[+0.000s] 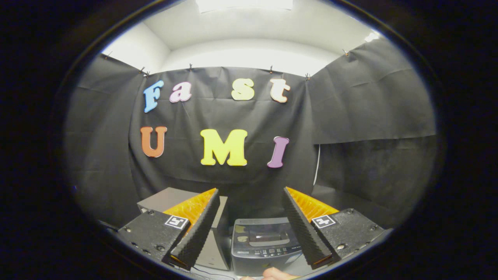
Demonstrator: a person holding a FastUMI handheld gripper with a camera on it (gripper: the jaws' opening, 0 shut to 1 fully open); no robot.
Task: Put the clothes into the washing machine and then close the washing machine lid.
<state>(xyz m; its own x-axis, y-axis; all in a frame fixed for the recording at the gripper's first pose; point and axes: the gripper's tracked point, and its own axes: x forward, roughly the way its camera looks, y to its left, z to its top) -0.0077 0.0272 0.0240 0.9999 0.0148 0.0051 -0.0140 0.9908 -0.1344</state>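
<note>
Gripper (251,202) wide, empty, lower centre. Washing machine (266,249) between fingers, lid shut. Clothes unseen; risk: blind reach, or fingers knocking grey box (163,199) lower left.

Washer (264,245) partly behind fingers (198,225); panel too small to read.
</note>
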